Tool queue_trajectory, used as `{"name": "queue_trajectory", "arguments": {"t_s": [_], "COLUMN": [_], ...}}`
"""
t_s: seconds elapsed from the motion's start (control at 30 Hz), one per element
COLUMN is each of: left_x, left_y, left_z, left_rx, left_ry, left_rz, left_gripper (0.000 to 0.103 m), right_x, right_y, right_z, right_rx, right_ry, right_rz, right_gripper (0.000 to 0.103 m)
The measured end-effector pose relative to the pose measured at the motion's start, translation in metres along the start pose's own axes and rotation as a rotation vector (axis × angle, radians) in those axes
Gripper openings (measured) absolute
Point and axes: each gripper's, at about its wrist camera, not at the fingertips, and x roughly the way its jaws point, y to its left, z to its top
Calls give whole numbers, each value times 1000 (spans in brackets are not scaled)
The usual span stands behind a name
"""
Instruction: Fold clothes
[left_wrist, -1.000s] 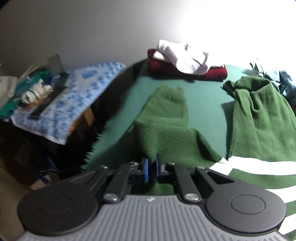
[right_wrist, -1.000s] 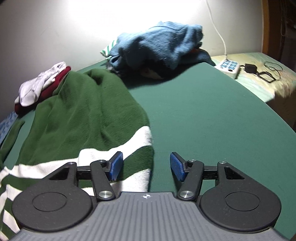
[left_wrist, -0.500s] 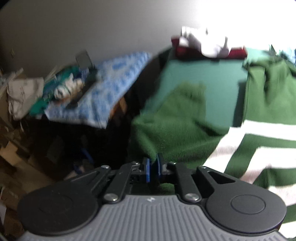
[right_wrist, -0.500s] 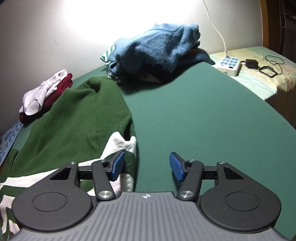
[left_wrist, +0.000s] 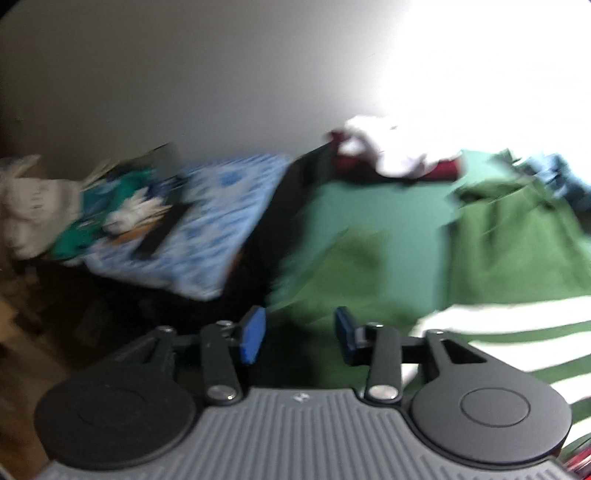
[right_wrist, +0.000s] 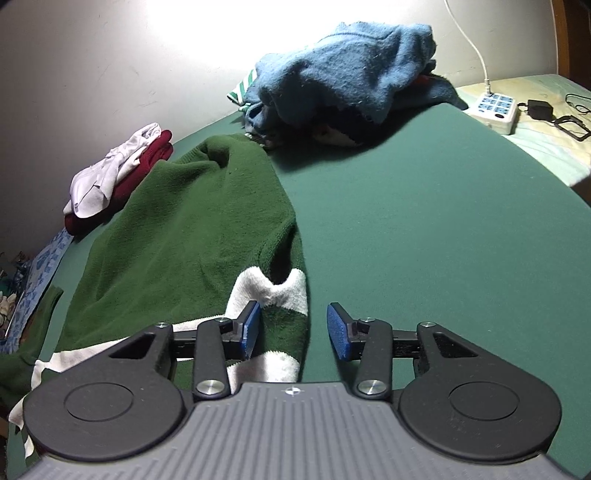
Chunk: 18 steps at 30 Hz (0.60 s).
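Note:
A dark green sweater with white stripes (right_wrist: 192, 221) lies spread on the green table (right_wrist: 424, 221); it also shows, blurred, in the left wrist view (left_wrist: 517, 258). Its left sleeve (left_wrist: 343, 280) lies near the table's left edge. My left gripper (left_wrist: 299, 336) is open and empty just above that sleeve. My right gripper (right_wrist: 293, 332) is open, with the sweater's striped right edge (right_wrist: 284, 295) bunched between its pads; the pads stand apart from the cloth.
A blue sweater pile (right_wrist: 343, 74) sits at the back of the table. Folded red and white clothes (right_wrist: 118, 177) lie at the back left. A white power strip (right_wrist: 495, 110) sits on the right. A cluttered blue-patterned surface (left_wrist: 207, 229) stands left of the table.
My left gripper opened and let go of the green sleeve while swinging; its view is blurred. The sweater's right edge bunched up further between my right gripper's open pads.

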Motion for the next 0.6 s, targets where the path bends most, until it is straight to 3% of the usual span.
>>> {"name": "queue_trajectory", "arguments": {"t_s": [0.03,0.13,0.23,0.4,0.47,0.6], "left_x": [6,33,65,105,108,108], "left_y": [-19,-76,-127,-168,-175,-187], "left_z": [1,-2,-9,-28,-33,-39], "left_rx": [5,25,43,38,41,74], "left_ry": [-7,25,123,269,266,241], "left_rz": [-31,-103,-160,-196,-197,-210], "left_gripper": [58,61,61,66,78,77], "right_x": [1,-1,-3,-10,-11,-2], "right_y": [3,14,25,55,72,99], "right_z": [2,6,7,-2,-11,-34], "right_rx": [-21,-114,-227,-468,-595,-817], "right_ry": [6,7,4,-25,-34,-34], "right_rz": [8,13,6,1,7,23], "right_gripper": [25,16,14,14,14,14]}}
